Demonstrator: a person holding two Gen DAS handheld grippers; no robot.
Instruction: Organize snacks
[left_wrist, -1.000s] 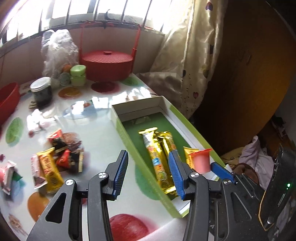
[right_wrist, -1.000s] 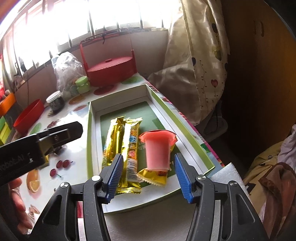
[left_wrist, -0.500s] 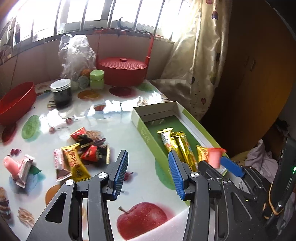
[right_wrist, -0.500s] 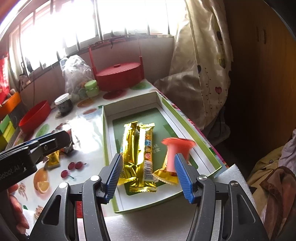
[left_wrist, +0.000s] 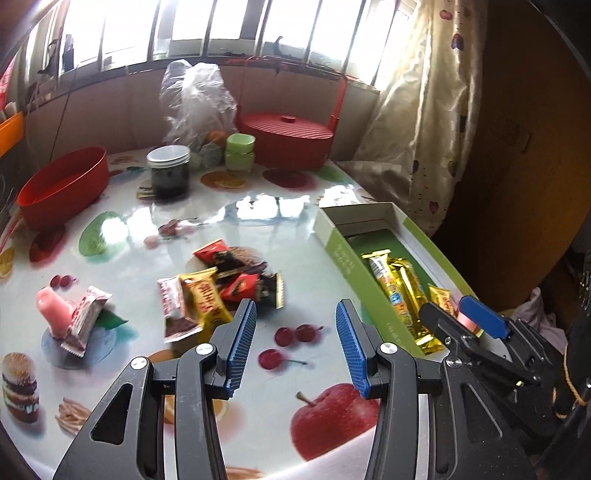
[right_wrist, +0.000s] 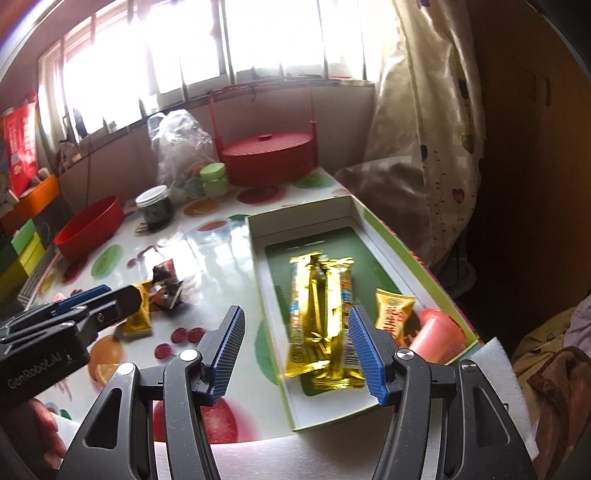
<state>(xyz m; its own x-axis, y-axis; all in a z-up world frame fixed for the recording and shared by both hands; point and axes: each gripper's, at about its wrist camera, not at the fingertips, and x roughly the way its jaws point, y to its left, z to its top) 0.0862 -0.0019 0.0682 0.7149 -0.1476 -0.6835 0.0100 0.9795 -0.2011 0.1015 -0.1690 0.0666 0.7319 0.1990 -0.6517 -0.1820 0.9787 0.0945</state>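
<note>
The pink jelly cup (right_wrist: 437, 334) is seen lying on its side in the near right corner of the green box (right_wrist: 376, 225), touching nothing but the box floor and wall as far as can be told. Just beside it a small yellow packet (right_wrist: 391, 312) is laid flat, and further left in the same box the gold bars (right_wrist: 321, 317) are stacked lengthwise. The box is set along the right edge of the fruit-print table (left_wrist: 258, 221).

The right gripper (right_wrist: 295, 350) is held above the box's near end, jaws apart and nothing between the pads. The left gripper (left_wrist: 293, 347) is poised over bare tabletop, jaws half spread, nothing gripped.

Out on the table, a loose pile of wrapped snacks (left_wrist: 221, 288) is spotted just ahead of the left gripper: red, yellow and dark packets overlapping. Further left, a second pink cup (left_wrist: 53, 312) is found lying down with a red-and-white wrapper (left_wrist: 86, 321) against it.

At the back, a dark jar (left_wrist: 169, 173), a red bowl (left_wrist: 62, 188), green pots (left_wrist: 240, 151), a plastic bag (left_wrist: 197, 99) and a red lidded basket (left_wrist: 288, 138) are lined up under the window.
</note>
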